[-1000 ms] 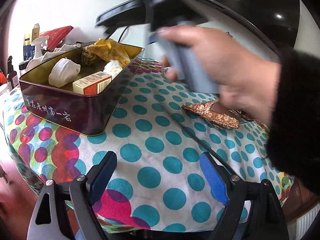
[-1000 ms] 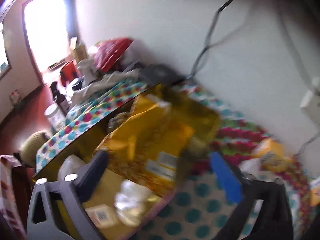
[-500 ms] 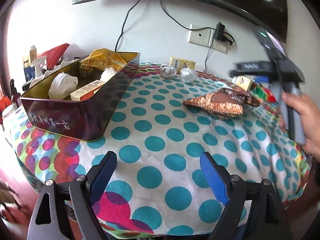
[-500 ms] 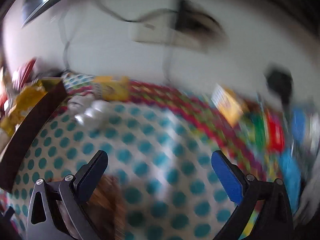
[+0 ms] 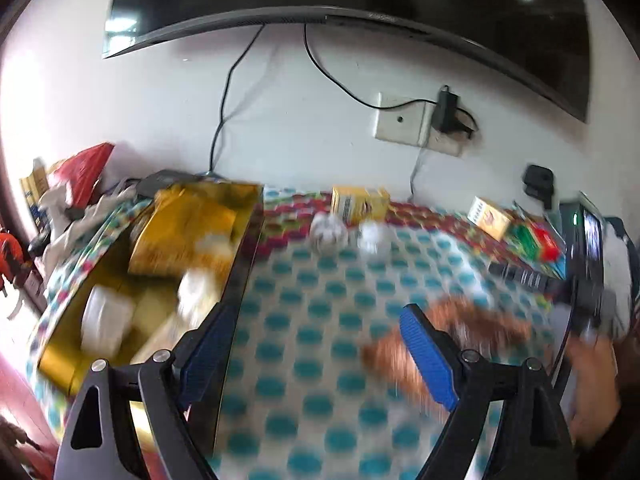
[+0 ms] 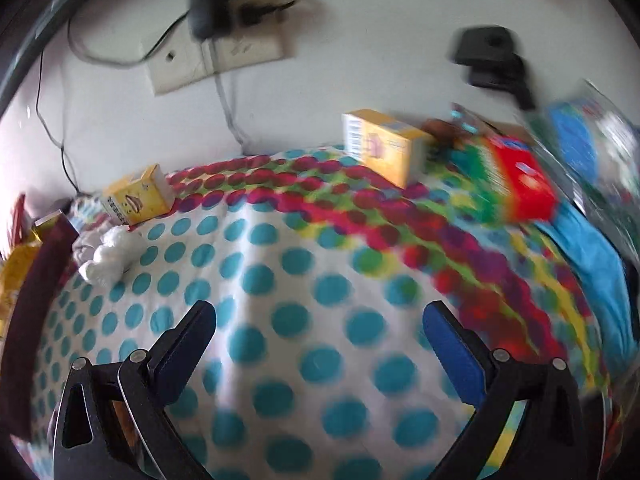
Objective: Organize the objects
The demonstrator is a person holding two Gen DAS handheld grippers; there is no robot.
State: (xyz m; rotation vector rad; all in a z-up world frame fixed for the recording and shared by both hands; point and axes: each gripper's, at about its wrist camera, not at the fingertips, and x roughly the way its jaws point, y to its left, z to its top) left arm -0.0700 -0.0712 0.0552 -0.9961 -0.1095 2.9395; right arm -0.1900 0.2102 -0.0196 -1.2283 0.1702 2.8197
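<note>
The left gripper (image 5: 316, 344) hangs over the bench (image 5: 320, 320), a surface under a white cloth with teal dots, with its blue-padded fingers (image 5: 426, 356) spread wide and nothing between them. At about ten o'clock from it sits the open gold-lined tin (image 5: 244, 240), dark on the outside, already holding a yellow packet (image 5: 180, 232) and some pale wrapped items that are too blurred to name. At about three o'clock, partly behind the right-hand finger, lies a brown foil packet (image 5: 480, 320) on the cloth. Toward twelve o'clock, near the wall, two crumpled white wads (image 5: 330, 232) lie just in front of a small yellow box (image 5: 360, 204). At the four o'clock edge of the left wrist view a hand (image 5: 592, 380) grips a dark handle. The right gripper (image 6: 318, 348) is likewise wide open and empty above bare dotted cloth. From it, a white wad (image 6: 108, 256) lies at ten o'clock beside a yellow box (image 6: 136, 194), with the tin's dark wall (image 6: 36, 280) at nine o'clock. A second yellow box (image 6: 384, 146) stands at one o'clock, and a red and green box (image 6: 508, 180) just beyond it at two o'clock.
</note>
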